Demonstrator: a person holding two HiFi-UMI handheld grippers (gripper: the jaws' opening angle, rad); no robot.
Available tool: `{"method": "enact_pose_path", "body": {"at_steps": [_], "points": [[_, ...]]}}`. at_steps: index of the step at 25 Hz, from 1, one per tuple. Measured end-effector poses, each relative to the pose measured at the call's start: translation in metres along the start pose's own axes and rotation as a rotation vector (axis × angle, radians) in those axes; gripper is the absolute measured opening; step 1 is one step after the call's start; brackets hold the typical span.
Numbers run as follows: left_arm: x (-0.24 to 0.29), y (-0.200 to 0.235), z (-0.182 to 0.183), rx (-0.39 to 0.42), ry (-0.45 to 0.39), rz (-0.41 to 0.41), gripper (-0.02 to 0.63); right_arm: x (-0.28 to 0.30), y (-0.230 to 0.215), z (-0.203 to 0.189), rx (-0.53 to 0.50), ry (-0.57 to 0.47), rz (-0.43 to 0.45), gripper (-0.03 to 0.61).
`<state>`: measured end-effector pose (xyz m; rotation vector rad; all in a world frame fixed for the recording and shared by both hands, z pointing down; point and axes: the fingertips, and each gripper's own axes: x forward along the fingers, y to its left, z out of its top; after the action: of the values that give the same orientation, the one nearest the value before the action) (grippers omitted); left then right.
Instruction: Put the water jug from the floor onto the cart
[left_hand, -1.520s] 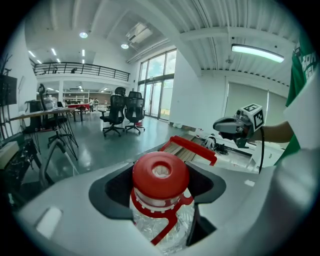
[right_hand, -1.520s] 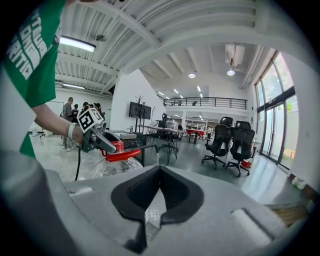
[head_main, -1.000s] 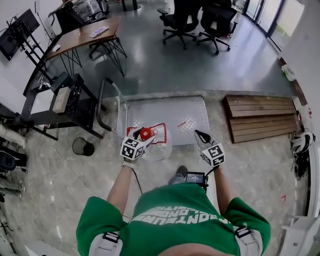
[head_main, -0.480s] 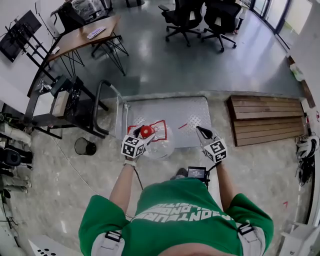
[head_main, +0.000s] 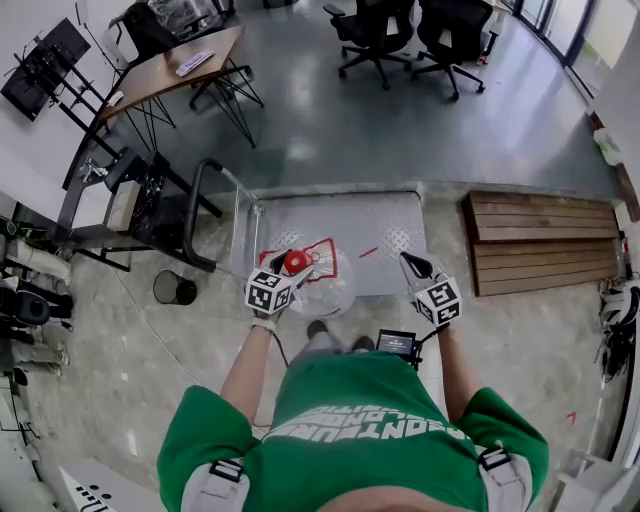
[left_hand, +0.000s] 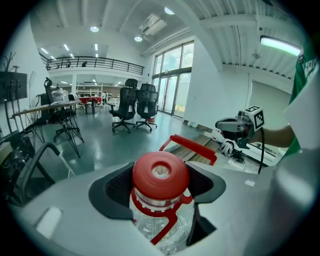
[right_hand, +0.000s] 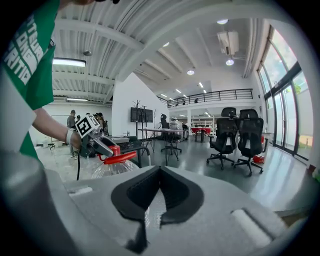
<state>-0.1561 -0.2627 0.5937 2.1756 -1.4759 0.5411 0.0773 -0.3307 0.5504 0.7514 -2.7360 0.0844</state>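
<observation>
Our left claw (left_hand: 160, 192) clamps the jug (head_main: 325, 287), right claw (right_hand: 152, 205) shut empty; we should lower it squarely onto the cart (head_main: 345, 222).

Right gripper (right_hand: 159, 174): jaws together, nothing between. At left, the left gripper (right_hand: 106, 148) clamps the red handle (right_hand: 120, 157) of the water jug (right_hand: 106, 169). Two office chairs (right_hand: 235, 137) stand beyond, right.

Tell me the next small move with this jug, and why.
Probably ease the left gripper forward a little, then lower it. Its fingers are shut round the water jug's neck under the red cap, and the head view shows the jug at the cart's near edge, not yet over the deck's middle. The right gripper is shut on nothing.
</observation>
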Motion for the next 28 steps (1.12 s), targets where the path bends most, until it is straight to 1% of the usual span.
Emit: {"method": "enact_pose_path", "body": {"at_steps": [6, 14, 20, 28], "points": [[0.018, 0.009, 0.002, 0.014, 0.027, 0.000, 0.336, 0.003, -0.011, -0.007, 0.011, 0.022, -0.014, -0.008], [0.063, 0.022, 0.002, 0.022, 0.070, -0.028, 0.337, 0.001, -0.051, -0.015, 0.029, 0.072, -0.072, -0.008], [0.096, 0.046, 0.005, 0.024, 0.090, -0.041, 0.337, 0.018, -0.080, -0.011, 0.056, 0.092, -0.118, -0.008], [0.149, 0.078, -0.004, 0.051, 0.138, -0.077, 0.337, 0.055, -0.096, -0.018, 0.069, 0.174, -0.148, -0.008]]}}
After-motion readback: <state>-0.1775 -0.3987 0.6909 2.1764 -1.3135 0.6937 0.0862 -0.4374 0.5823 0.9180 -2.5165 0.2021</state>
